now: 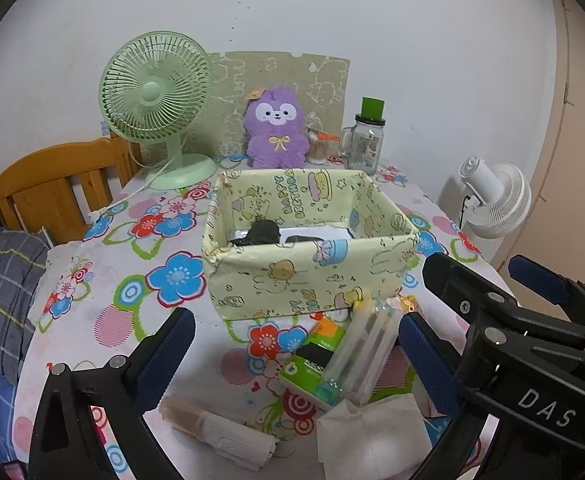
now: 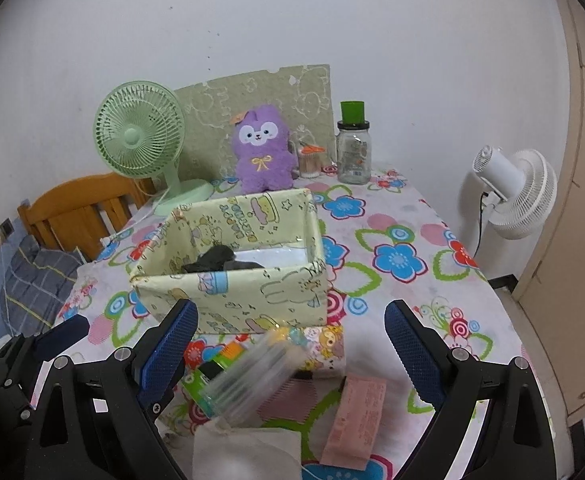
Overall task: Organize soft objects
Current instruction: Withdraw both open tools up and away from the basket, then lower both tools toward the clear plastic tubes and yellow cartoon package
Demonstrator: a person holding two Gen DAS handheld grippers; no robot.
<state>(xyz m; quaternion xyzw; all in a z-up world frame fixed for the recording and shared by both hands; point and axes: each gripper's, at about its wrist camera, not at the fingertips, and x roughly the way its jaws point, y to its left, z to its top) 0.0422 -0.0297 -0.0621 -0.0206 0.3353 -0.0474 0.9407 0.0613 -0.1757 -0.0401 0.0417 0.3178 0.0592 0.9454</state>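
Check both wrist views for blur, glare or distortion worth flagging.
Left wrist view: sharp; fisheye bends the wall edge; black vignette in the corners. Right wrist view: the clear plastic packet near the left finger is smeared, probably motion blur, while the yellow box and purple plush stay crisp. No strong glare in either.

Green fan (image 1: 156, 96), glass jar (image 1: 363, 144)
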